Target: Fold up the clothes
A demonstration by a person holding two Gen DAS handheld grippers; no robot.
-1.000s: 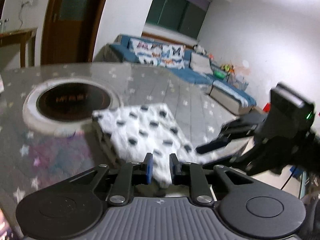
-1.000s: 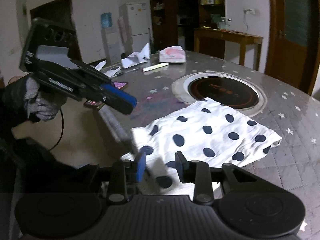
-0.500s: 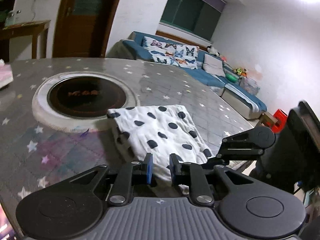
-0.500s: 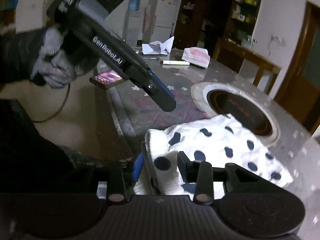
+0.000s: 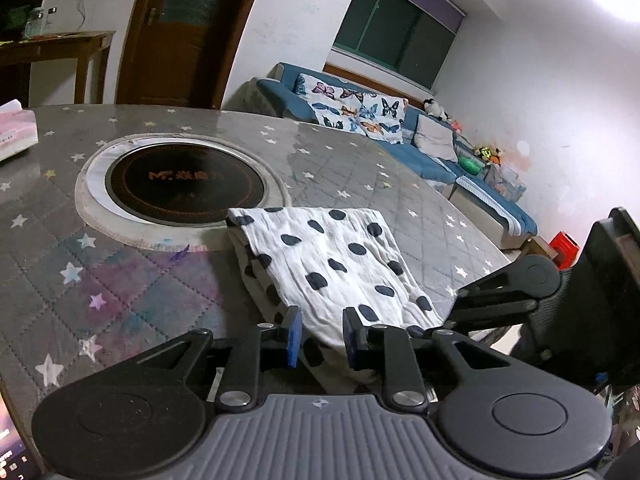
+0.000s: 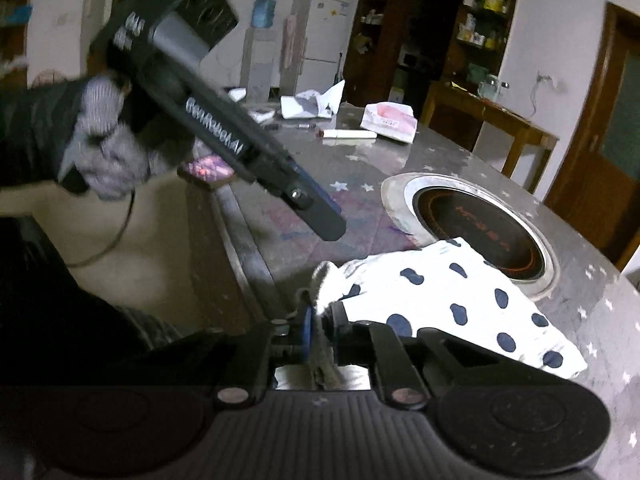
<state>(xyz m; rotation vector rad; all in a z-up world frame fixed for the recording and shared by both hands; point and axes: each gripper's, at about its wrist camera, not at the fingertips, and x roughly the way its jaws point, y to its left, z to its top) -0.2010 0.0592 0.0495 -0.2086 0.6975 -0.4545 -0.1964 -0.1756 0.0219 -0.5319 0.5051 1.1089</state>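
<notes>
Lying on a grey star-patterned table [image 5: 132,304], listed from left to right as seen by the left wrist camera:

Tissue pack [image 5: 14,128], pink and white, at the far left edge.

Round induction hob [image 5: 186,180], set flush in the table top, with a pale ring around it.

White cloth with dark dots [image 5: 328,264], folded into a longish stack. Its long axis runs from the near table edge away toward the hob and the sofa; the far end lies just beside the hob ring, the near end hangs at the table edge.

Left gripper [image 5: 319,338], at the cloth's near end. Its jaws are opening, a narrow gap between the blue pads, with the cloth's hem lying between them; no pad visibly presses on the fabric.

Right gripper [image 6: 322,330], to the right, at the same near edge. Its jaws are pressed together on a bunched corner of the cloth, which sticks up above the pads in the right wrist view.

Blue sofa [image 5: 404,136], with butterfly cushions, against the back wall beyond the table.

Gloved hand [image 6: 106,156], holding the left gripper's handle, seen in the right wrist view.
</notes>
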